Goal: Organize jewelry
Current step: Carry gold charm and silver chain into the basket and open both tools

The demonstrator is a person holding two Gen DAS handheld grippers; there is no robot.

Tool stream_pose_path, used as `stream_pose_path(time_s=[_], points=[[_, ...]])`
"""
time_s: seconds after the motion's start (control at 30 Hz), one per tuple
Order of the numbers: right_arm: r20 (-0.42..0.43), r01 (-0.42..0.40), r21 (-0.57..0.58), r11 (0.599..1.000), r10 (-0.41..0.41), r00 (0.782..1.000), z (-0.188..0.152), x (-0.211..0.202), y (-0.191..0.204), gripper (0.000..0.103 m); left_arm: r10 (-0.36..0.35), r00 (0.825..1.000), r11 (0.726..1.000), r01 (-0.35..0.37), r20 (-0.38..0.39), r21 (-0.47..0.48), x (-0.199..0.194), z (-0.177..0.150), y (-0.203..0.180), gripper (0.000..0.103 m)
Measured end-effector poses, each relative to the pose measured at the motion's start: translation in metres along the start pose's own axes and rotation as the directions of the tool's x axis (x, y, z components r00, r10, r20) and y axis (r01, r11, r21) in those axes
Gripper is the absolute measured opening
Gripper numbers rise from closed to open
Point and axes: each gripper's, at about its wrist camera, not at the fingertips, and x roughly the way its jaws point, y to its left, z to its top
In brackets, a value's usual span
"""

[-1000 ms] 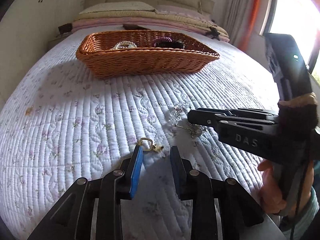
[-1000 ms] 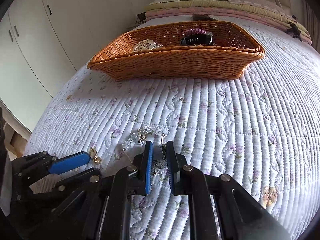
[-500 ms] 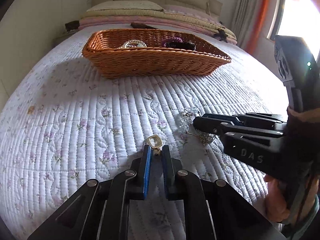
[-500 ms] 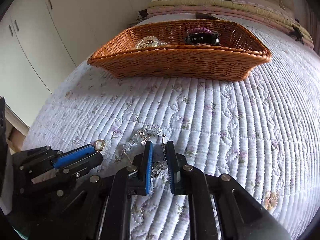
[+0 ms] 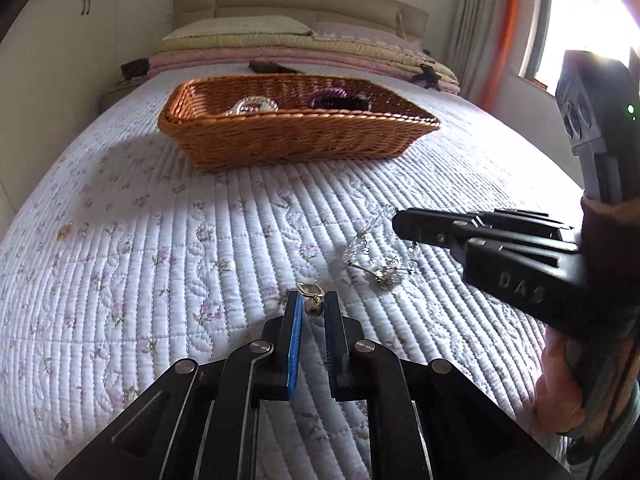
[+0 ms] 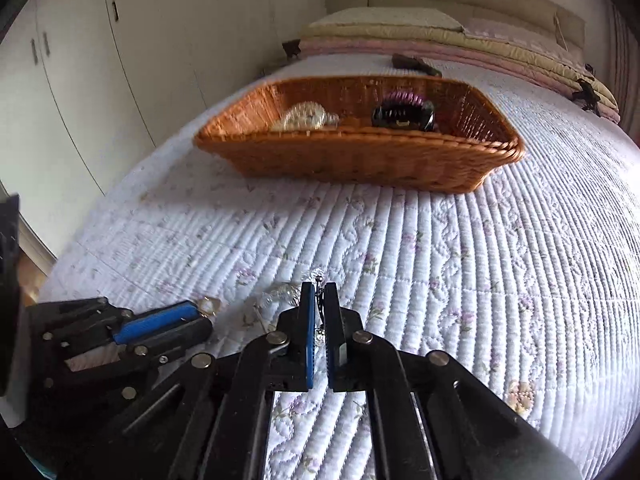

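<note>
My left gripper is shut on a small gold ring-shaped earring and holds it just above the quilt. My right gripper is shut on a crystal bead necklace that hangs from its tips, part of it trailing on the quilt. In the right wrist view the necklace shows left of the tips and the left gripper sits at lower left. A wicker basket stands further up the bed, holding a clear bead bracelet and a purple and black hair clip.
The white quilted bedspread covers the bed. Folded blankets and a pillow lie at the headboard. White wardrobe doors stand to the left. A window is on the right.
My left gripper closed on the gold earring and lifted it off the quilt. My right gripper stayed shut on the necklace and rose, drawing part of it up. Both views moved toward the basket.
</note>
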Motion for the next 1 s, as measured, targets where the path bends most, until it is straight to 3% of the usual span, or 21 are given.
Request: stream_pose_path(time_s=[0.4,0.67,0.83,1.0], points=[[0.079,-0.027,0.026,0.999,0.025,0.997,-0.006,-0.043,-0.007,0.005,-0.037,0.995,0.993,0.026,0.096,0.116,-0.037,-0.016,-0.023,0.010],[0.130,-0.018,0.034,0.999,0.013,0.991,-0.004,-0.072,-0.009,0.005,-0.056,0.986,0.995,0.041,0.155,0.095,-0.060,-0.011,-0.022,0.010],[0.185,-0.013,0.034,0.999,0.006,0.983,0.010,-0.093,-0.007,0.005,-0.056,0.973,0.996,0.037,0.222,0.087,-0.079,0.006,-0.021,0.010],[0.255,0.006,0.025,1.000,-0.012,0.967,0.042,-0.108,-0.003,0.005,-0.089,0.948,0.993,0.062,0.306,0.097,-0.095,0.040,-0.014,0.010]])
